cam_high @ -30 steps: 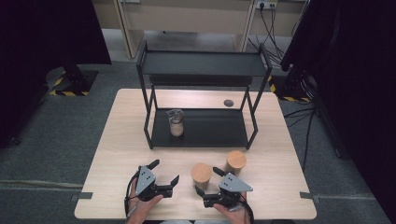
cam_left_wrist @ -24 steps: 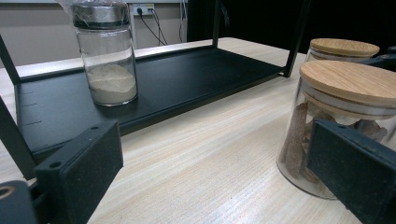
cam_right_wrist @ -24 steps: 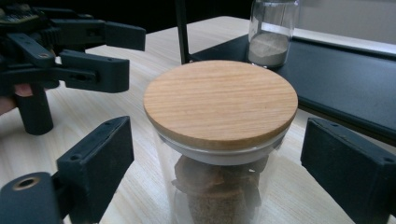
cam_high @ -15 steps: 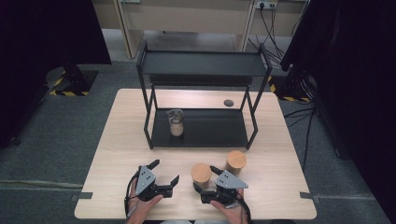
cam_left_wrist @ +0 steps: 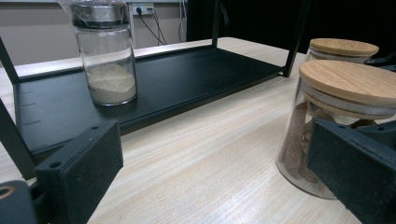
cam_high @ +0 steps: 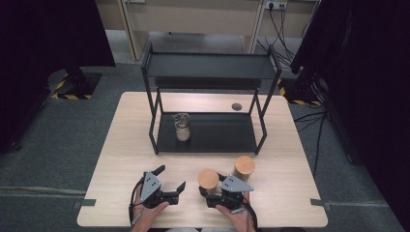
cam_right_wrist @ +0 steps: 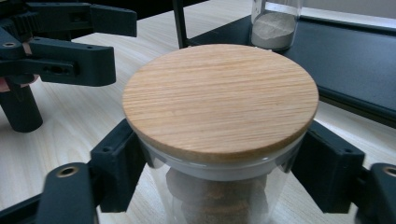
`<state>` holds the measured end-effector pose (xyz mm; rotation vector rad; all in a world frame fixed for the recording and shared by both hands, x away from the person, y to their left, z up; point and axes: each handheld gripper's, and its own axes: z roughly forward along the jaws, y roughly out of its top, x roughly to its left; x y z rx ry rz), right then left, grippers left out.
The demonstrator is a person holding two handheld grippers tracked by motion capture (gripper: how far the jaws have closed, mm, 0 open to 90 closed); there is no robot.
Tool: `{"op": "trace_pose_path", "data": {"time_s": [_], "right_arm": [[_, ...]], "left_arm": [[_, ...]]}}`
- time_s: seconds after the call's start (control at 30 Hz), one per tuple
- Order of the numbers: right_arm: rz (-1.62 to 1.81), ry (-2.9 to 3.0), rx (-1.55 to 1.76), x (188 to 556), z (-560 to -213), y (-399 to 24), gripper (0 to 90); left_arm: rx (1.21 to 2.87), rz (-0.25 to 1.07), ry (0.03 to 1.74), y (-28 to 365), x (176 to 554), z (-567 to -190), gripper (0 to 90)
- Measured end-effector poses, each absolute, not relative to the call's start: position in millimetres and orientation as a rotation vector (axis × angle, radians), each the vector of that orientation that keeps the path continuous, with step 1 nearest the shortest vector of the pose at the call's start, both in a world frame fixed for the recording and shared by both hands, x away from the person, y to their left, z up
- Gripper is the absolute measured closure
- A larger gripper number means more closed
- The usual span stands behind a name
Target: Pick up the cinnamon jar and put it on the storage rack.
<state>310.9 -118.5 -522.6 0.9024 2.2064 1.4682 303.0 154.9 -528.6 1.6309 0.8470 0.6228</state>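
A glass jar with a wooden lid, holding brown pieces, stands near the table's front edge. My right gripper is shut on it just under the lid. Its jaws have just been closing, with the jar between them. A second, like jar stands just behind and to the right. My left gripper rests open on the table left of the held jar, with nothing between its jaws. A glass shaker of pale powder stands on the rack's lower shelf.
A black two-tier metal rack stands at the middle of the wooden table, its lower shelf flat on the tabletop. A small dark round thing lies behind the rack. Cables run over the floor at the back right.
My right gripper has shifted slightly left onto the near jar and its jaws have closed on the glass. The left gripper has stayed where it was.
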Motion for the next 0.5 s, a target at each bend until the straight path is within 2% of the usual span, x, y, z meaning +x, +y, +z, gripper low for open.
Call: {"op": "trace_pose_path", "data": {"time_s": [0.5], "right_arm": [[1.469, 2.178, 0.877, 308.5, -512.6, -120.2, 26.3]], "left_arm": [[1.633, 0.621, 0.847, 154.8, 303.3, -528.6, 3.3]]}}
